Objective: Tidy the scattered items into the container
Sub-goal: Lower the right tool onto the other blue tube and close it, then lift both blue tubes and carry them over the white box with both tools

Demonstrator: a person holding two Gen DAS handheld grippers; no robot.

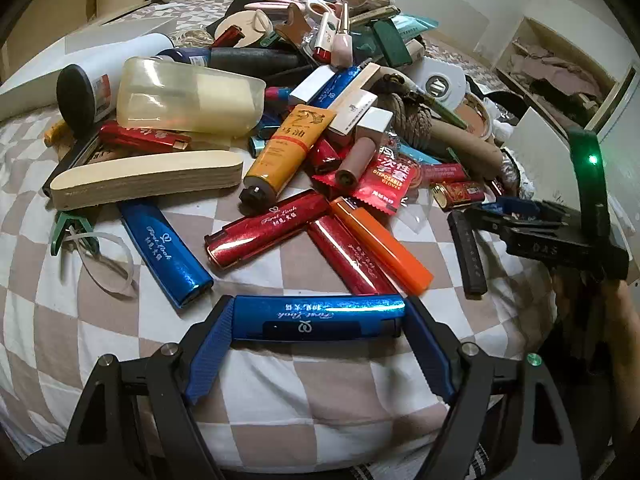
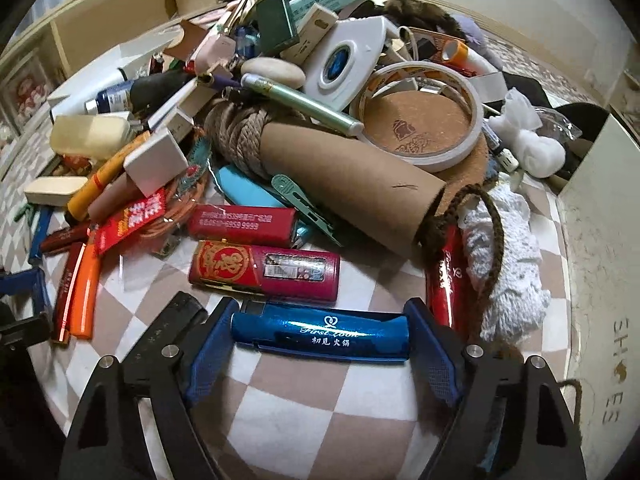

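Both grabs look done, drop-off next

Left hand-held gripper (image 1: 318, 318) and right hand-held gripper (image 2: 320, 332) each clamp a blue lighter (image 1: 318, 316) endwise, low in frame; the white box (image 2: 600, 240) at right edge is probably the container.

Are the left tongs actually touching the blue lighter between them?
Touching. The left wrist view shows both blue pads of the left tongs pressed against the ends of the blue lighter, with no gap.
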